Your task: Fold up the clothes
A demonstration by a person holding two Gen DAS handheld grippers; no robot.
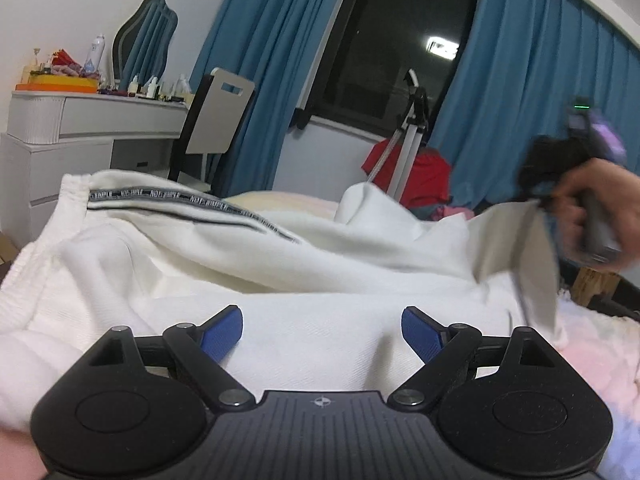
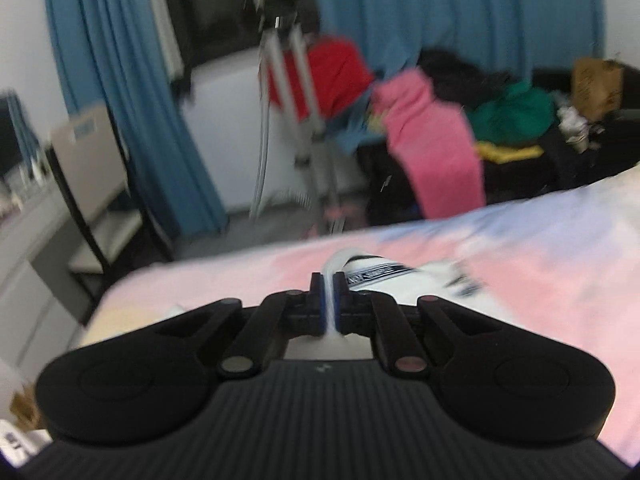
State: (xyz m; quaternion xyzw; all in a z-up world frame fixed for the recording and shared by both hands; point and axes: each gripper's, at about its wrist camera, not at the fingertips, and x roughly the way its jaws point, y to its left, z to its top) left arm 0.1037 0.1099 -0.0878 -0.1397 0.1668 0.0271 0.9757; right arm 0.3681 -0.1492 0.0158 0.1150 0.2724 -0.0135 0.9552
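The right gripper (image 2: pixel 329 300) has its blue-padded jaws pressed together on a thin fold of the white knit garment with a black lettered stripe (image 2: pixel 376 280), lifting that edge off the pink and lilac bedspread (image 2: pixel 520 248). In the left wrist view the same gripper and the hand (image 1: pixel 596 216) holding it appear at the right, with the cloth drawn up into a taut flap. The left gripper (image 1: pixel 322 330) hovers low over the garment, its blue pads (image 1: pixel 224 334) wide apart and holding nothing.

The garment lies rumpled across the bed, its striped part bunched toward the far side. The pinch takes only a narrow edge, so a quick pull could slip it free. With the left side unpinned, the whole piece may drag instead of folding, and the creases beneath could be trapped in the fold.
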